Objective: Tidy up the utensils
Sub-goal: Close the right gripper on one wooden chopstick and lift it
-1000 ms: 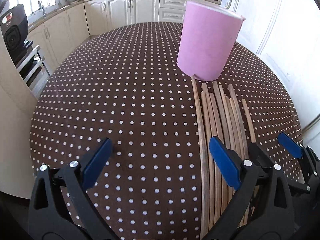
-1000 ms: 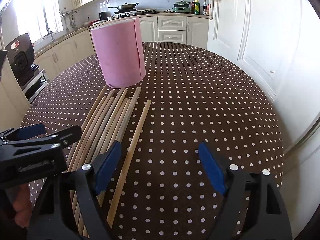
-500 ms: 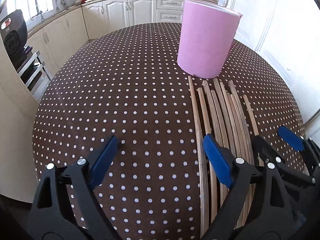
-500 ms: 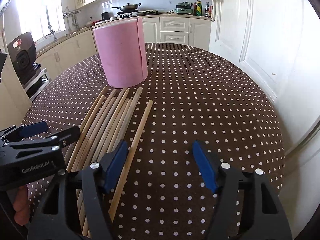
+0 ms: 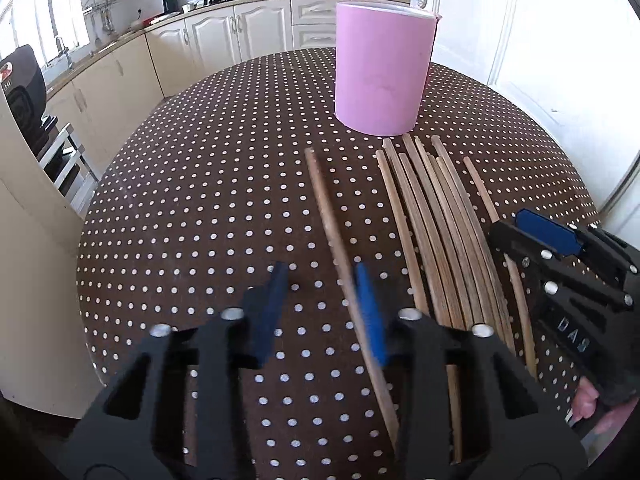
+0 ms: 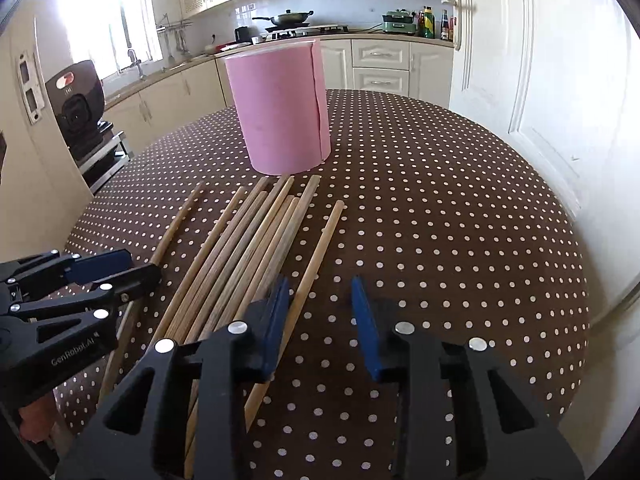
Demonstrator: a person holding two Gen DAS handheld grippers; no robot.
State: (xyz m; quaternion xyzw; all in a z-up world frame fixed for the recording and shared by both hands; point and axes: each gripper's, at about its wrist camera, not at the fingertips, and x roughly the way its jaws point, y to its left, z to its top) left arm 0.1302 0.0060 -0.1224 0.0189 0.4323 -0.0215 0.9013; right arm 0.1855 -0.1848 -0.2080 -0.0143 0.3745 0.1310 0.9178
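Note:
A tall pink cylinder holder point(image 5: 382, 68) point(image 6: 282, 108) stands upright on the dotted table. In front of it lies a row of several wooden chopsticks point(image 5: 432, 232) point(image 6: 248, 248). One chopstick point(image 5: 332, 236) lies apart to the left, running between my left gripper's point(image 5: 322, 304) closing jaws and against the right pad; the left pad is clear of it. The rightmost chopstick point(image 6: 320, 248) runs between my right gripper's point(image 6: 320, 320) closing jaws, beside the left pad, with a gap to the other pad. Each gripper also shows in the other's view: the right gripper point(image 5: 560, 264) and the left gripper point(image 6: 80, 280).
The round table wears a brown cloth with white dots point(image 5: 208, 208). A black appliance on a rack point(image 6: 80, 108) stands off the table's left side, a white door point(image 6: 532, 80) is on the right, and kitchen cabinets point(image 5: 240, 40) are behind.
Both grippers' jaws have narrowed a lot. The left gripper has shifted left, and the leftmost chopstick now lies apart from the row. The right gripper stayed put.

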